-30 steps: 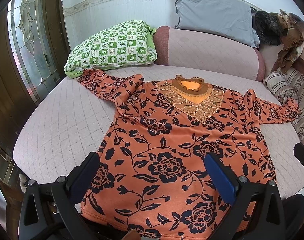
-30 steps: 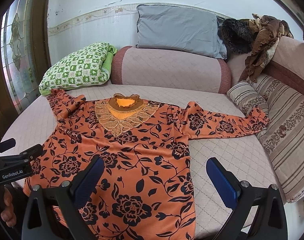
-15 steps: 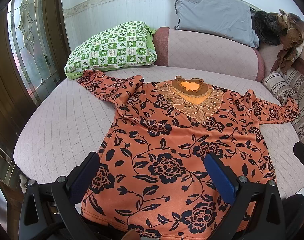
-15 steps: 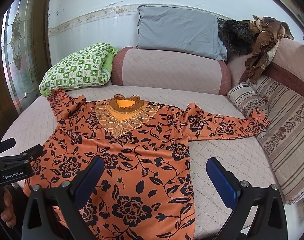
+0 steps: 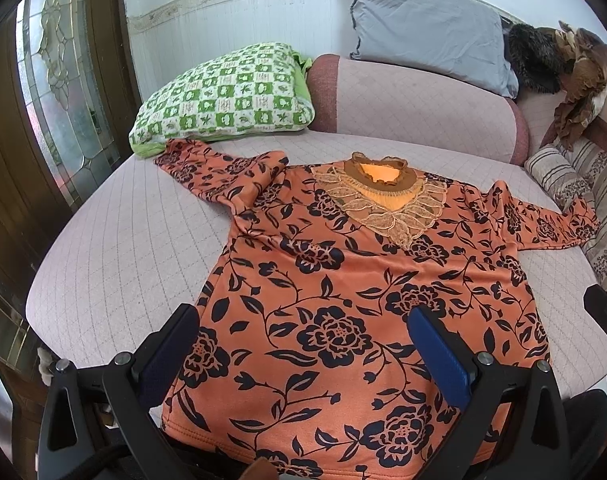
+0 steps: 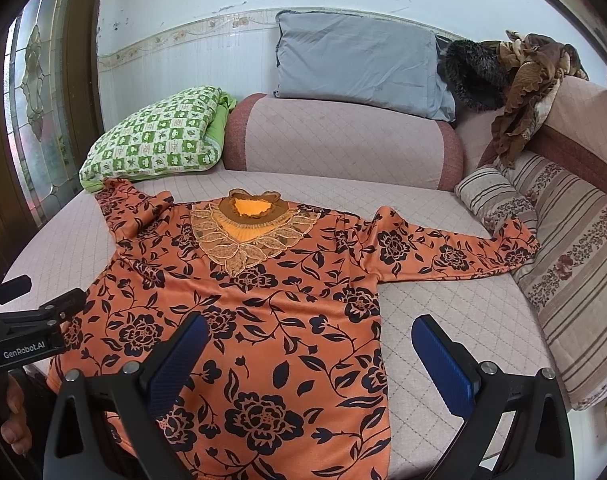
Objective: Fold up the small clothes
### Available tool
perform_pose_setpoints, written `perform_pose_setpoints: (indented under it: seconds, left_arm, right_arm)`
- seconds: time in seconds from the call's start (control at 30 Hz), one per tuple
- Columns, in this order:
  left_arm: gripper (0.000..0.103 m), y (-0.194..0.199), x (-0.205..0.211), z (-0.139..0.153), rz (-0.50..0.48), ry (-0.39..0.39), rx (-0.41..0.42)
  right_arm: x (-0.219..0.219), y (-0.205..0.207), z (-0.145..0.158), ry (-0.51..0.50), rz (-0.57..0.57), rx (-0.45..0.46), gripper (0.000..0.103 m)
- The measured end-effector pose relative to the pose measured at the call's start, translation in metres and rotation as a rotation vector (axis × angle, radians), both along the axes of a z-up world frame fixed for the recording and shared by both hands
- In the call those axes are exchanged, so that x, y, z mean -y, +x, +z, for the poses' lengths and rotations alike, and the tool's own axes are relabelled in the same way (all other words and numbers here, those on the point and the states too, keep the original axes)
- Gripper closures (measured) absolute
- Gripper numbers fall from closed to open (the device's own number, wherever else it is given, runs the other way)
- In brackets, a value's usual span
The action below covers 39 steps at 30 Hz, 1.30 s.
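On the pink quilted sofa seat (image 5: 115, 256), orange black-flowered long-sleeved top (image 5: 343, 304) lies flat, left gripper (image 5: 303, 344) and right gripper (image 6: 309, 354) both spread wide, empty, above its hem.

We're looking into a home's sitting room: a quilted pink sofa (image 6: 343, 148) is filling the view, a grey pillow (image 6: 359, 68) is leaning against the wall (paint flaking), and a stained-glass door (image 5: 55, 92) is standing alongside.

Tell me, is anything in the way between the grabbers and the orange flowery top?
Nothing visible is. The orange top lies spread flat on the sofa seat, and both the left hand-held gripper and the right hand-held gripper hang open right above its lower part.
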<state>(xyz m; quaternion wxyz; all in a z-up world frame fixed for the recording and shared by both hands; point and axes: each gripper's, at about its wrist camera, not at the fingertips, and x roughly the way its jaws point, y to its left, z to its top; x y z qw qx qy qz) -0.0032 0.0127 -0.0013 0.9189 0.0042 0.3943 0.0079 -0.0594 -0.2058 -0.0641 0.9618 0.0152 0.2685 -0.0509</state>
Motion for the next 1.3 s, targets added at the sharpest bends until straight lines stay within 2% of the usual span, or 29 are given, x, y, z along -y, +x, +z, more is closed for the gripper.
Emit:
perform_pose_setpoints:
  seconds: [0.13,0.2,0.27,0.37,0.5,0.6,0.67,0.83,1.1,1.17,1.2,1.23,1.27,1.3]
  left_arm:
    - [0.0,0.007,-0.016,-0.019,0.016,-0.077,-0.065]
    - [0.0,0.011,-0.021,-0.031,0.033,-0.075,-0.094]
    - [0.0,0.014,-0.025,-0.042,0.032,-0.076,-0.111]
    - [0.0,0.018,-0.025,-0.053,0.027,-0.072,-0.13]
    - [0.0,0.027,-0.021,-0.064,0.017,-0.057,-0.147]
    - [0.0,0.037,-0.021,-0.071,0.017,-0.044,-0.15]
    - [0.0,0.045,-0.022,-0.076,0.02,-0.039,-0.154]
    - [0.0,0.065,-0.027,-0.082,0.033,-0.031,-0.152]
    - [0.0,0.088,-0.032,-0.096,0.052,-0.042,-0.159]
    - [0.0,0.09,-0.033,-0.099,0.052,-0.044,-0.163]
    - [0.0,0.091,-0.033,-0.101,0.053,-0.043,-0.163]
    - [0.0,0.092,-0.034,-0.102,0.055,-0.044,-0.161]
    - [0.0,0.093,-0.034,-0.103,0.056,-0.047,-0.161]
    - [0.0,0.093,-0.035,-0.103,0.056,-0.05,-0.16]
  right_arm:
    - [0.016,0.008,-0.012,0.073,0.023,-0.038,0.0]
    - [0.035,0.013,-0.023,0.13,0.013,-0.058,0.0]
    - [0.069,0.024,-0.035,0.229,-0.012,-0.093,0.0]
    - [0.129,0.04,-0.051,0.384,-0.09,-0.114,0.0]
    - [0.234,0.071,-0.082,0.636,-0.247,-0.15,0.002]
    - [0.314,0.098,-0.109,0.829,-0.364,-0.156,0.009]
    - [0.347,0.114,-0.122,0.894,-0.408,-0.155,0.014]
    - [0.413,0.155,-0.146,0.923,-0.529,-0.147,0.023]
    - [0.466,0.201,-0.152,0.871,-0.62,-0.114,0.024]
    - [0.474,0.204,-0.157,0.903,-0.636,-0.077,0.022]
    - [0.478,0.201,-0.16,0.951,-0.646,-0.041,0.019]
    - [0.484,0.197,-0.167,1.015,-0.643,0.01,0.007]
    - [0.486,0.194,-0.17,1.057,-0.613,0.073,0.0]
    - [0.487,0.194,-0.17,1.068,-0.586,0.104,0.0]
